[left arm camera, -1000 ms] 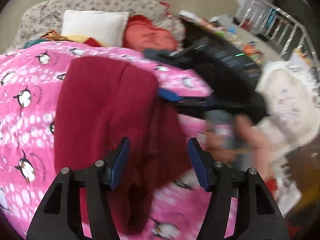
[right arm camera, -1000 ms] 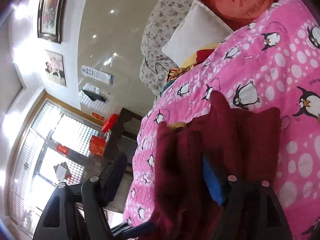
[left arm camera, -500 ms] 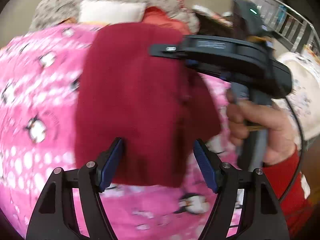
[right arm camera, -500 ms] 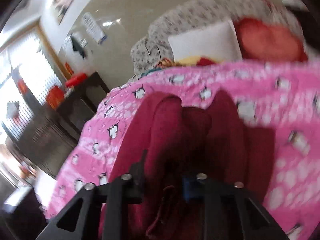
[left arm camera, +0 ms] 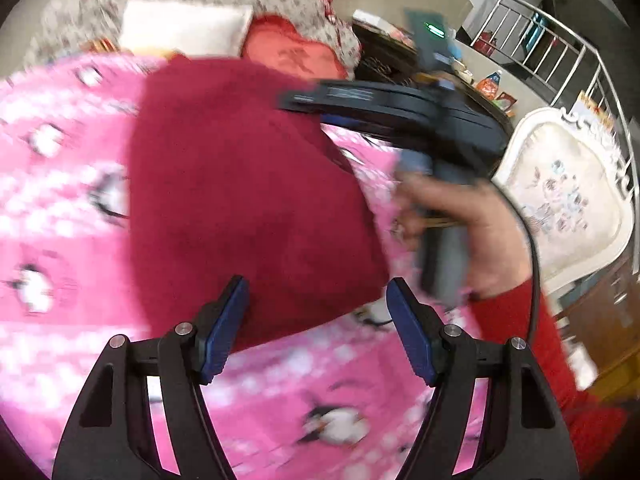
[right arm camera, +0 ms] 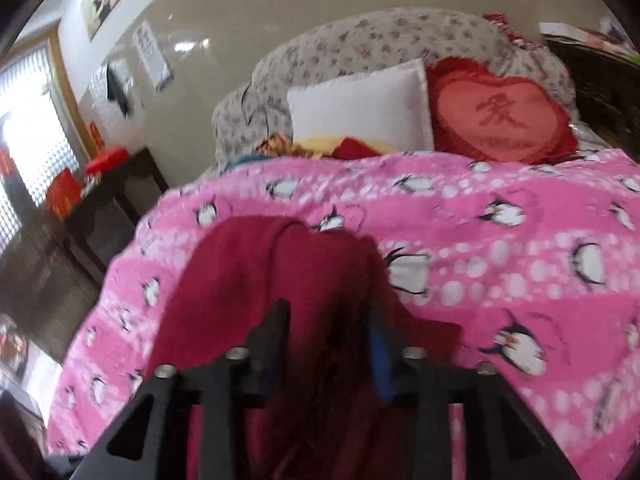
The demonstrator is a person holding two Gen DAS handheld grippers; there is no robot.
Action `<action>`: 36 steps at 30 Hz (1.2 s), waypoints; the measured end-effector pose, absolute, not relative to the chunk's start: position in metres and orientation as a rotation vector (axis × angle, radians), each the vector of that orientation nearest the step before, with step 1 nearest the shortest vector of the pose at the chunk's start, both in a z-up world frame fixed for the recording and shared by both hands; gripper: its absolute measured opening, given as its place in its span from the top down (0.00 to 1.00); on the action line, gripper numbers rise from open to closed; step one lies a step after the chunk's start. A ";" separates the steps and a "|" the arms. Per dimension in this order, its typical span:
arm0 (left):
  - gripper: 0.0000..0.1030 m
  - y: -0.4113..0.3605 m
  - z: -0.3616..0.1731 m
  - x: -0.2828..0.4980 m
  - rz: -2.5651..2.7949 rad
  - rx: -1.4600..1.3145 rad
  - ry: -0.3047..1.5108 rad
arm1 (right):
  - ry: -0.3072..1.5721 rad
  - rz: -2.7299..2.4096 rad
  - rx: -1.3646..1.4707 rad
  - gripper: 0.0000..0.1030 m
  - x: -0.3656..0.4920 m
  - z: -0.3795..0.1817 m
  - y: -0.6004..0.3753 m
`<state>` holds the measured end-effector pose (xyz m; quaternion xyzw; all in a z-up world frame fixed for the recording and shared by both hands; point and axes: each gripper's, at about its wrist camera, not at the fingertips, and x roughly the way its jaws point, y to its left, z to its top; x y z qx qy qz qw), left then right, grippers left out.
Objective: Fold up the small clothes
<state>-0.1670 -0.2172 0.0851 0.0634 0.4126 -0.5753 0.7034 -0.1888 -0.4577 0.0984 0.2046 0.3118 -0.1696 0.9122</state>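
Dark red garment [left arm camera: 248, 184] is spread on the pink penguin blanket [left arm camera: 60, 208]; right gripper [right arm camera: 328, 332] jaws, just opening, straddle its fold; left gripper [left arm camera: 316, 320] is held wide and empty; smoothing is called for next

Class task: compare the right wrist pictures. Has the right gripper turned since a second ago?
Yes. The right gripper has rolled: the white pillow now sits level, where it stood tilted before.
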 end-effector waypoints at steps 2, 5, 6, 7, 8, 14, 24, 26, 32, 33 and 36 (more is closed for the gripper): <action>0.30 -0.200 0.091 -0.161 -1.227 0.181 0.860 | 0.614 -0.298 0.375 0.59 -0.204 0.119 -0.437; 0.30 -0.196 0.090 -0.144 -1.123 0.217 0.823 | 0.627 -0.172 0.244 0.59 -0.213 0.136 -0.387; 0.30 -0.193 0.086 -0.135 -1.099 0.212 0.826 | 0.650 -0.145 0.205 0.59 -0.211 0.135 -0.373; 0.30 -0.195 0.081 -0.127 -1.071 0.193 0.837 | 0.677 -0.135 0.183 0.59 -0.210 0.130 -0.362; 0.30 -0.192 0.073 -0.121 -1.054 0.179 0.850 | 0.700 -0.136 0.176 0.61 -0.208 0.124 -0.356; 0.30 -0.218 0.042 -0.113 -1.029 0.179 0.941 | 0.828 -0.232 0.175 0.78 -0.227 0.064 -0.368; 0.30 -0.217 0.051 -0.129 -0.996 0.185 0.910 | 0.696 -0.209 0.278 0.78 -0.257 0.088 -0.363; 0.30 -0.218 0.054 -0.128 -0.982 0.192 0.893 | 0.694 -0.218 0.252 0.77 -0.260 0.094 -0.353; 0.30 -0.219 0.053 -0.129 -0.975 0.179 0.910 | 0.791 -0.271 0.302 0.71 -0.257 0.058 -0.364; 0.30 -0.219 0.053 -0.127 -0.975 0.168 0.922 | 0.788 -0.262 0.320 0.69 -0.258 0.058 -0.366; 0.30 -0.217 0.058 -0.118 -0.986 0.133 0.956 | 0.732 -0.239 0.355 0.56 -0.268 0.073 -0.371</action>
